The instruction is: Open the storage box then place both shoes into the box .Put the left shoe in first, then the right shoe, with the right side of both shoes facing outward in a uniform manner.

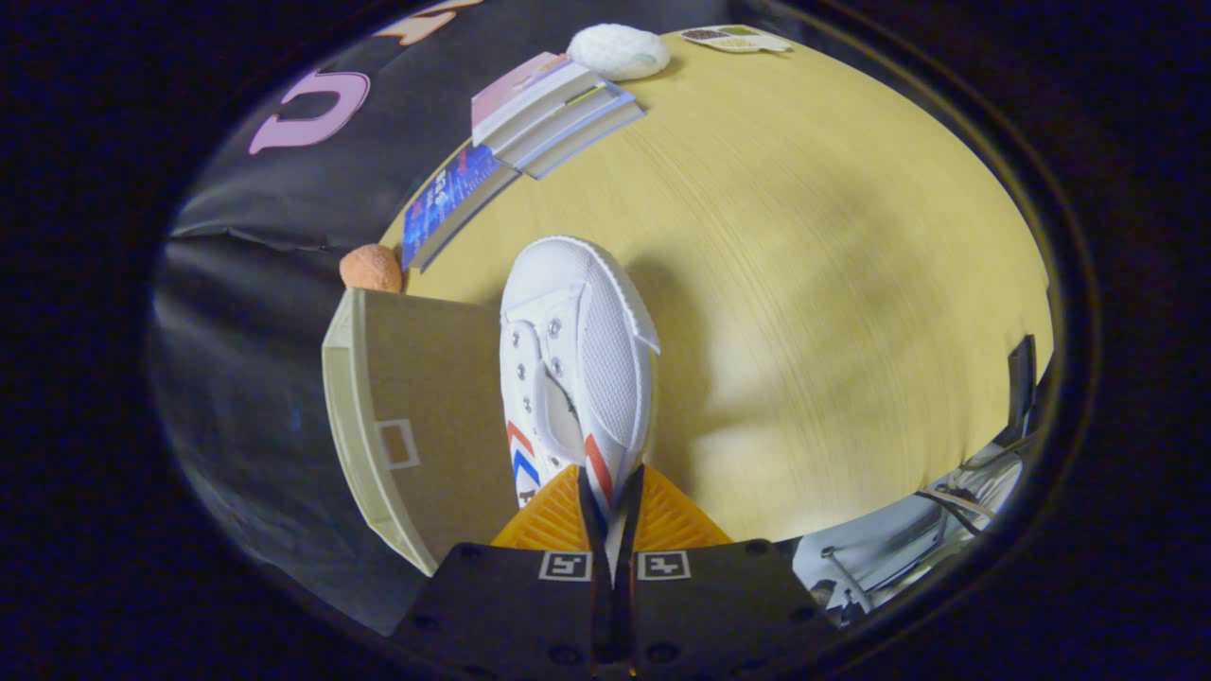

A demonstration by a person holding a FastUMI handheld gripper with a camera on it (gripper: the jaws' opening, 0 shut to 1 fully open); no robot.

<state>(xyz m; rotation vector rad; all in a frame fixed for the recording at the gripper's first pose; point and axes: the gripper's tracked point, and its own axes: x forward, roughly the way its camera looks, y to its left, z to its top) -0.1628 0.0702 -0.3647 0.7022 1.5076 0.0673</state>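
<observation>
A white sneaker (pixel 577 364) with red and blue chevrons hangs from my gripper (pixel 612 511), toe pointing away from me over the wooden table (pixel 833 284). The two orange fingers (pixel 549 520) are shut on the shoe's heel collar, pinching its side wall between them. Just to the left of the shoe lies the storage box (pixel 416 416), brown with a cream rim; I see a flat brown surface with a small square mark. I cannot tell whether this is the lid or the open box. The shoe's left edge overlaps the box's right side.
Beyond the box, a stack of books (pixel 544 118) and a blue book (pixel 445 203) lie along the black cloth wall. An orange ball (pixel 371 268) sits at the box's far corner. A white round thing (pixel 620 50) and a small card (pixel 738 38) rest at the table's far end.
</observation>
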